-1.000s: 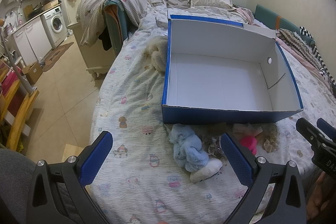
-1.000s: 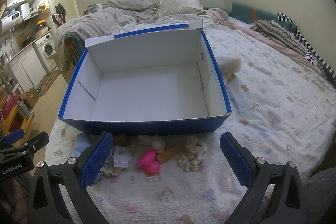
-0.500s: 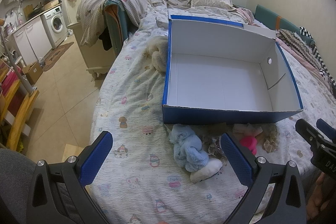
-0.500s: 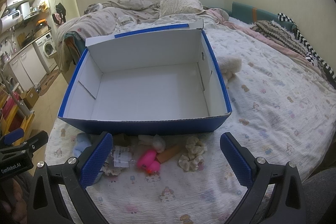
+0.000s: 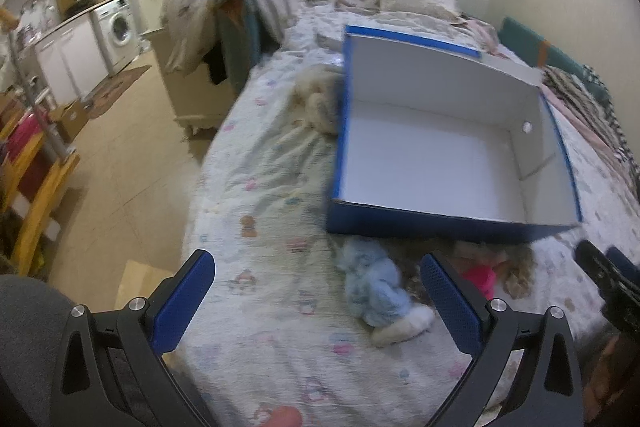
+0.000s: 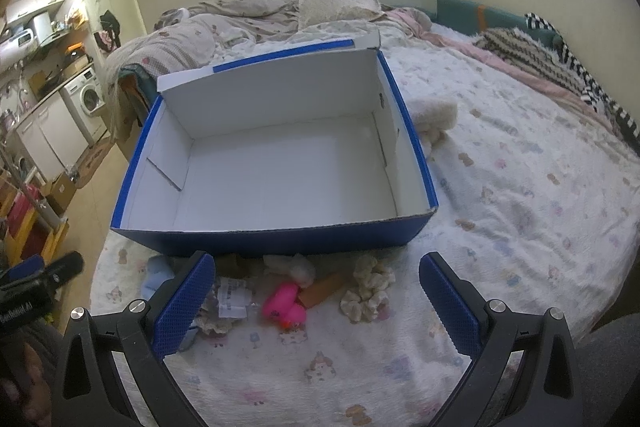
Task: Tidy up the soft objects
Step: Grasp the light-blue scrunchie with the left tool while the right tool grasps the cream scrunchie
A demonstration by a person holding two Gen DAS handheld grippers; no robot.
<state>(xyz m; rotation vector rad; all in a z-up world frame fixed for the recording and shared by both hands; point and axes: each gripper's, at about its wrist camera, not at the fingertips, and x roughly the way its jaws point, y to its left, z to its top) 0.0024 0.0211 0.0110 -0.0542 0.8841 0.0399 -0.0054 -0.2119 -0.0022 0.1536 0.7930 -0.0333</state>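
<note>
An empty blue box with a white inside [image 5: 440, 163] [image 6: 280, 163] sits on the bed. In front of it lie small items: a light blue plush [image 5: 376, 291] [image 6: 158, 273], a pink rubber duck [image 6: 286, 305] [image 5: 478, 275], a cream scrunchie [image 6: 366, 293], an orange-brown piece [image 6: 324, 289] and a tagged lace item [image 6: 230, 303]. My left gripper [image 5: 316, 303] is open and empty, above the bed left of the blue plush. My right gripper [image 6: 316, 303] is open and empty, hovering over the pile.
A cream fluffy item [image 5: 320, 99] [image 6: 434, 115] lies beside the box. Rumpled bedding and a pillow [image 6: 340, 3] are at the far end. The bed edge drops to the floor on the left [image 5: 120, 155], with a washing machine [image 5: 118, 27] beyond.
The left wrist view has swung to the left and is blurred; the box and pile now sit further right in it. The right gripper has barely moved.
</note>
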